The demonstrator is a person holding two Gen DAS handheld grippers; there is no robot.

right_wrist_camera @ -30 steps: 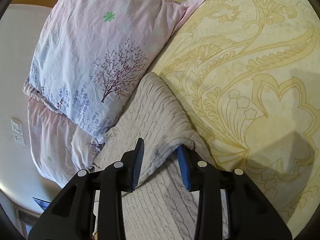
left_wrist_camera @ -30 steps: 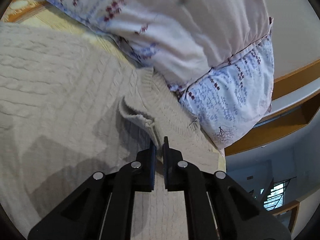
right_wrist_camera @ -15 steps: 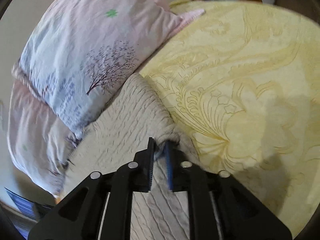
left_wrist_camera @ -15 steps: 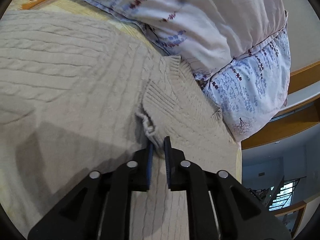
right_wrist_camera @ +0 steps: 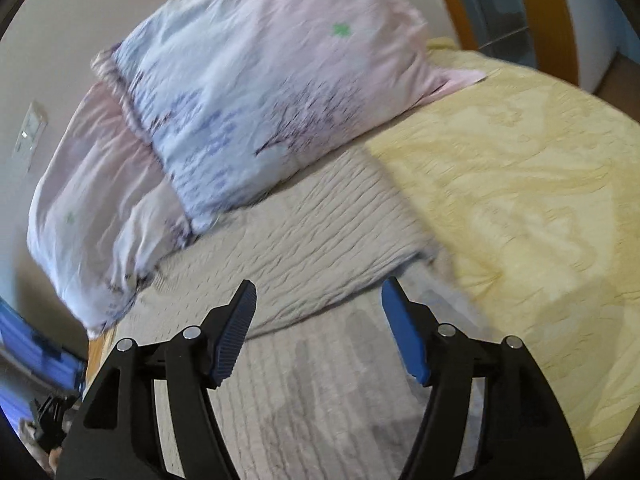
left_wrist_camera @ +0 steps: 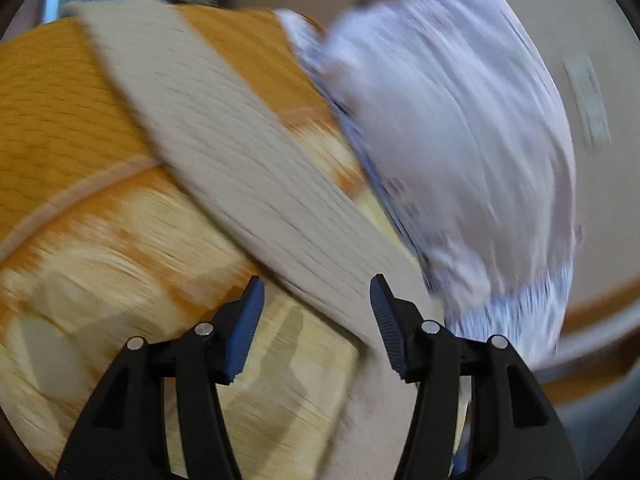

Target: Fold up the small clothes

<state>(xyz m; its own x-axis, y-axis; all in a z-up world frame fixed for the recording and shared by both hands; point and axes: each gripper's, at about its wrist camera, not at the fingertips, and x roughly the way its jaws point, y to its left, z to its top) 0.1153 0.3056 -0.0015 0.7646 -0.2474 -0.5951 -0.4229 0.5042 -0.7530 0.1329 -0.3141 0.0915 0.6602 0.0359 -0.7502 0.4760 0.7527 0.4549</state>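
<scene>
A cream cable-knit sweater lies on the bed, with one part folded over the body; its fold edge runs just ahead of my right gripper. That gripper is open and empty, just above the knit. In the blurred left wrist view a long cream strip of the sweater runs diagonally from upper left down toward my left gripper, which is open and empty, with the knit passing between and under its fingers.
Two pink and blue floral pillows lie against the wall at the head of the bed and also show in the left wrist view. A yellow patterned bedspread covers the bed. A wooden bed frame is at the right.
Both grippers were shut on the sweater half a second ago and have opened and let go. The left wrist view has swung fast and is blurred. The right gripper has pulled back a little.
</scene>
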